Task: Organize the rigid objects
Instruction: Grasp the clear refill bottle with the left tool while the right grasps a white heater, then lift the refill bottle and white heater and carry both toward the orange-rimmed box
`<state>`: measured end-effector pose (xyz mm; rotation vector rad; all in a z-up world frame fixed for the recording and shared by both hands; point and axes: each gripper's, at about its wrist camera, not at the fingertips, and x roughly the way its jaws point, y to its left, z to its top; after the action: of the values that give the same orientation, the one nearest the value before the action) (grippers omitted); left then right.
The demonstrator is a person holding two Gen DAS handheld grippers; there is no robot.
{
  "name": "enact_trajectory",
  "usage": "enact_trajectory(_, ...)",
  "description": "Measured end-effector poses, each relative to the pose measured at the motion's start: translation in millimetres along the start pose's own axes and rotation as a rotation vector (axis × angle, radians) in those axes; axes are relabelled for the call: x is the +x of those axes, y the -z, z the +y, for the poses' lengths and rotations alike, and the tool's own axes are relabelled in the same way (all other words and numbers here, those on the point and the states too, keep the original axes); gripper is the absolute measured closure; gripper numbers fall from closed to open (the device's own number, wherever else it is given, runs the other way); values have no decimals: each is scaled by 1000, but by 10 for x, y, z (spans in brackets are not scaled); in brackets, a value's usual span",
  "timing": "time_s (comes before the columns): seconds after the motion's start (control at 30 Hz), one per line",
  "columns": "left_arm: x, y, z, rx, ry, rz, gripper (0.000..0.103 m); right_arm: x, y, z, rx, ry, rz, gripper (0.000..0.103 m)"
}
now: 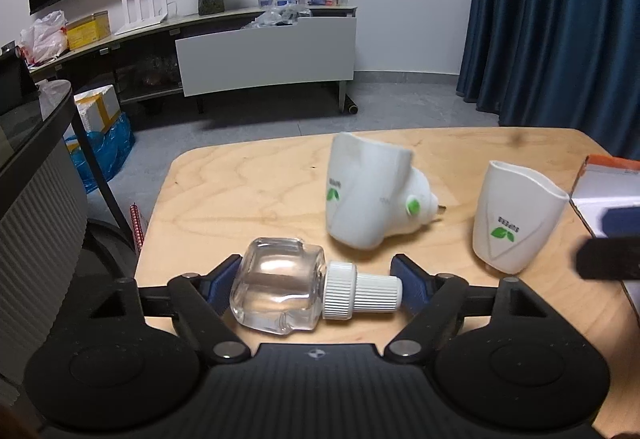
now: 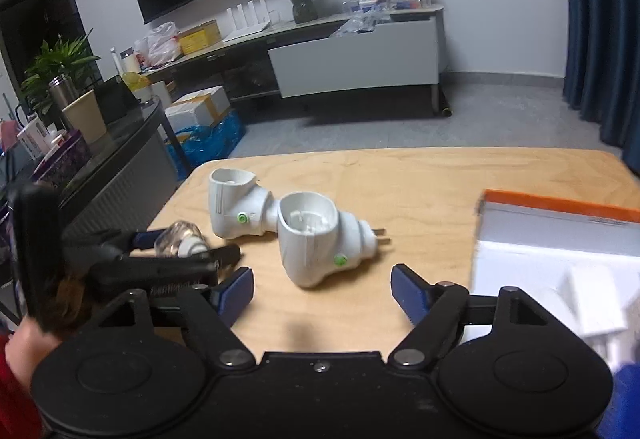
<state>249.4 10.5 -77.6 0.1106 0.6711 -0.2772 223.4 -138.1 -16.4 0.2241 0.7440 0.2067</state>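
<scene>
A clear bottle with a white ribbed cap is pinched lengthwise between the pads of the left gripper, low over the near edge of the wooden table. The right gripper is held spread, with nothing between its fingers. Two white plug-in heaters are seen lying side by side just ahead, beside an orange-rimmed box.
</scene>
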Motion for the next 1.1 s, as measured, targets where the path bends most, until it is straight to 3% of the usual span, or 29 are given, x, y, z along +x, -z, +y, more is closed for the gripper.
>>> enact_trajectory(0.37,-53,-45,-15,-27,-4,-10,22,612,-163,73,66,97,56,9)
enact_trajectory(0.5,-48,-40,3,-37,-15,-12,22,702,-167,115,7,126,33,9)
enact_trajectory(0.53,-51,-41,6,-41,-17,-13,22,683,-159,111,6,124,28,20)
enact_trajectory(0.8,-193,-70,-7,-70,-15,-25,22,392,-35,52,3,108,17,21)
enact_trajectory(1.1,-704,-59,-144,-92,-68,-43,22,-350,38,128,-32,52,-50,21)
